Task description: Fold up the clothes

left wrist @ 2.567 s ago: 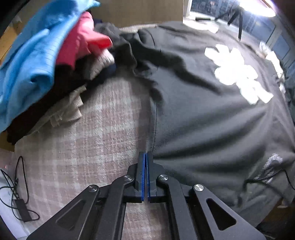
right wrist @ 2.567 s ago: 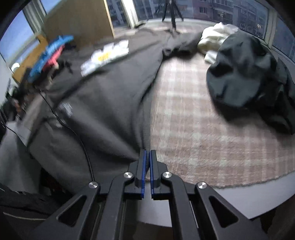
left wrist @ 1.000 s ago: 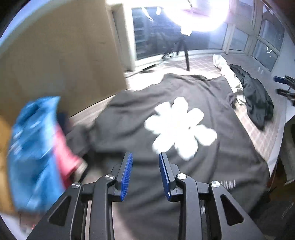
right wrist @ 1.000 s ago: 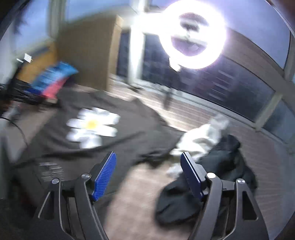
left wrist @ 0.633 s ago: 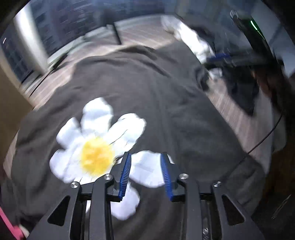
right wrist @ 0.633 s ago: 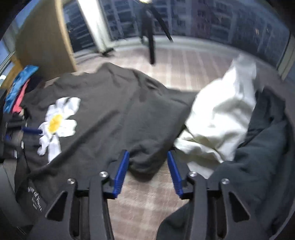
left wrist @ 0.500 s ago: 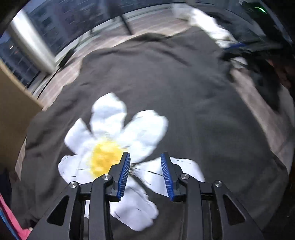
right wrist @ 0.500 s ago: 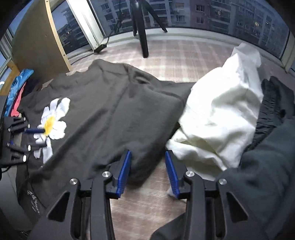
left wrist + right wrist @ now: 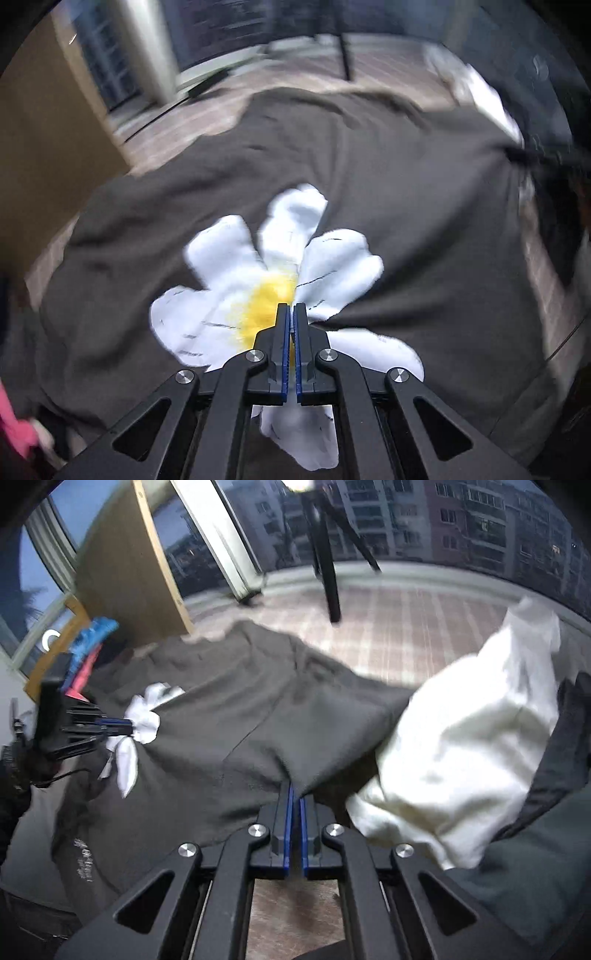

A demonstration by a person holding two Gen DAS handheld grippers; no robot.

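A dark grey shirt (image 9: 406, 177) lay spread flat on a plaid-covered surface (image 9: 406, 627), its white daisy print (image 9: 280, 258) facing up. The left gripper (image 9: 290, 314) had its blue pads pressed together on the cloth at the yellow centre of the daisy, and the fabric puckered toward the pinch. In the right wrist view the same left gripper (image 9: 129, 722) appeared at the far left, clamped on the bunched print, with creases running out from it.

The right gripper (image 9: 295, 794) was likewise closed to a thin slit, gripping a raised fold at the shirt's near edge, where a sleeve or side seam humped up. Whether one layer or several were held could not be told.

A white garment (image 9: 472, 738) lay crumpled just beside the right gripper, touching the shirt's edge. A dark garment (image 9: 546, 849) lay against it at the right. A blue and pink pile (image 9: 88, 642) sat beyond the shirt at the left, next to a wooden panel (image 9: 125, 565). A black tripod leg (image 9: 325, 565) stood on the far side of the surface, before the windows.
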